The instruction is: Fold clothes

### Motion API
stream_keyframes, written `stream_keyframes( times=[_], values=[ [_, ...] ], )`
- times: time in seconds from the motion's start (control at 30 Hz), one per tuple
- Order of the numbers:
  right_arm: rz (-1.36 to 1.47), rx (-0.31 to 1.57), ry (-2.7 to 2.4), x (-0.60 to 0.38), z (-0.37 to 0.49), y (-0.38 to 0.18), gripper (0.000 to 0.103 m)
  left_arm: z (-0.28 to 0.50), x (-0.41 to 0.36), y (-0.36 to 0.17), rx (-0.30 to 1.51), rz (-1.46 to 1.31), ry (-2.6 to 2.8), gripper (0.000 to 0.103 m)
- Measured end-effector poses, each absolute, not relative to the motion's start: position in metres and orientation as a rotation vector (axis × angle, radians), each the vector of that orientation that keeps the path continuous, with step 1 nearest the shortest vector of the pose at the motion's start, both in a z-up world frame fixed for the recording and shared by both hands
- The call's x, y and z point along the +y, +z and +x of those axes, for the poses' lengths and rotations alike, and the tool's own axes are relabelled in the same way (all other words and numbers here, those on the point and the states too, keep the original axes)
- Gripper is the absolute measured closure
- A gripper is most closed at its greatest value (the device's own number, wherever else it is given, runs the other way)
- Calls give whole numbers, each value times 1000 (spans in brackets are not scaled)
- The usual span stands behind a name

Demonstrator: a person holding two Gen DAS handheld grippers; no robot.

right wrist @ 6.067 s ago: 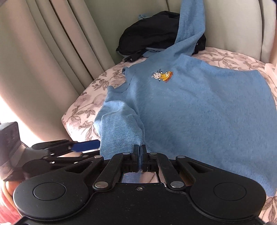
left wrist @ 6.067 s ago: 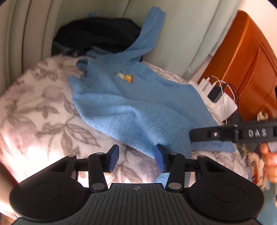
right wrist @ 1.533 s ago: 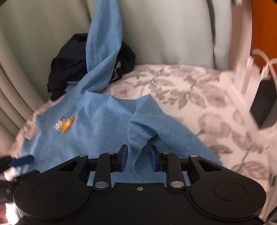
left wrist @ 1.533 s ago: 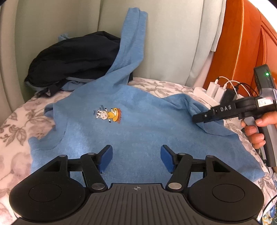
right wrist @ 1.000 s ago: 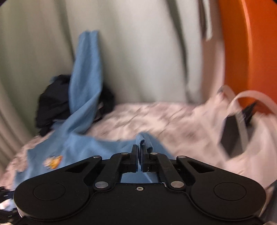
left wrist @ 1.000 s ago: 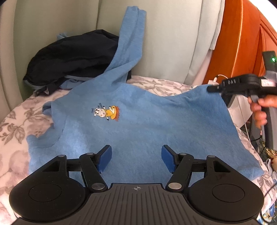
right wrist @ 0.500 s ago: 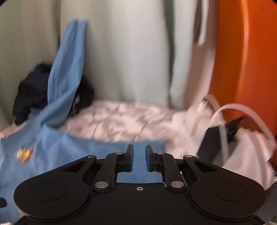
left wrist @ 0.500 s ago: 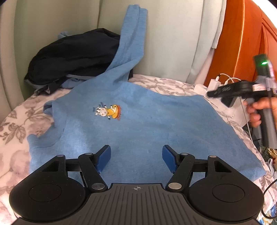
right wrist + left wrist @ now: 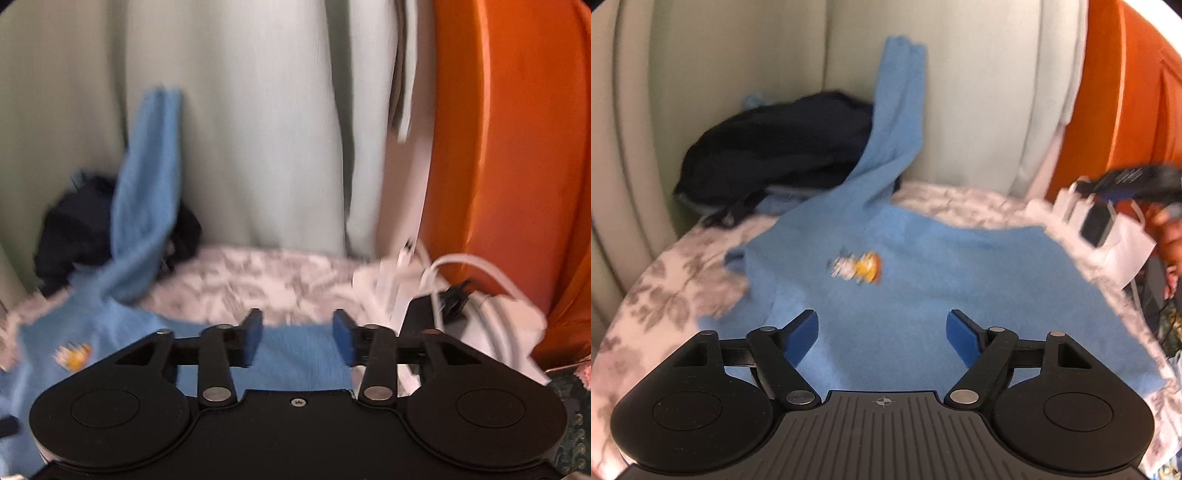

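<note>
A light blue sweater (image 9: 923,280) with a small cartoon print (image 9: 857,267) lies spread flat on the flowered bedcover (image 9: 672,280). One sleeve (image 9: 894,122) runs up against the pale curtain. My left gripper (image 9: 882,332) hovers over the sweater's near part, its jaws opening, nothing between them. My right gripper (image 9: 297,332) hangs above the sweater's far right edge (image 9: 295,343), its jaws opening and empty. In the left wrist view that right gripper (image 9: 1126,181) shows blurred at the right, in a person's hand (image 9: 1171,236).
A dark garment pile (image 9: 775,155) lies at the back left against the curtain (image 9: 979,92). White chargers and cables (image 9: 461,314) sit at the bed's right edge beside an orange wooden headboard (image 9: 517,147).
My right gripper let go of the sweater's corner, opened and lifted; the sweater's right side now lies flat. My left gripper's jaws spread a little wider.
</note>
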State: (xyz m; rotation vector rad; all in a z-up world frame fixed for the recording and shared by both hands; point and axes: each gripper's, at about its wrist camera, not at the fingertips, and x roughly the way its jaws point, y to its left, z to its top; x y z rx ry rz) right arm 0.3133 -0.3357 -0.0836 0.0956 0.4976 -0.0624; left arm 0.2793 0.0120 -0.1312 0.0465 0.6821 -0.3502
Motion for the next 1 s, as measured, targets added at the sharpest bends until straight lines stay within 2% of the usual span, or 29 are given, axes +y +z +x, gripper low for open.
stream_keyframes(
  times=[0.17,0.47,0.57,0.8,1.0],
  values=[
    [120,520,-37,-327,281,-69,57,264,20,-140,715,37,-332,30],
    [71,660,28,-290,250,-97,51,251,40,-160,805,49,-278,29],
    [61,698,28,-284,247,-111,50,245,55,-151,738,-15,-292,29],
    [61,715,30,-281,245,-123,50,272,98,-143,676,-70,-108,30],
    [26,720,39,-275,251,-129,50,305,114,-159,751,-125,-70,36]
  ],
)
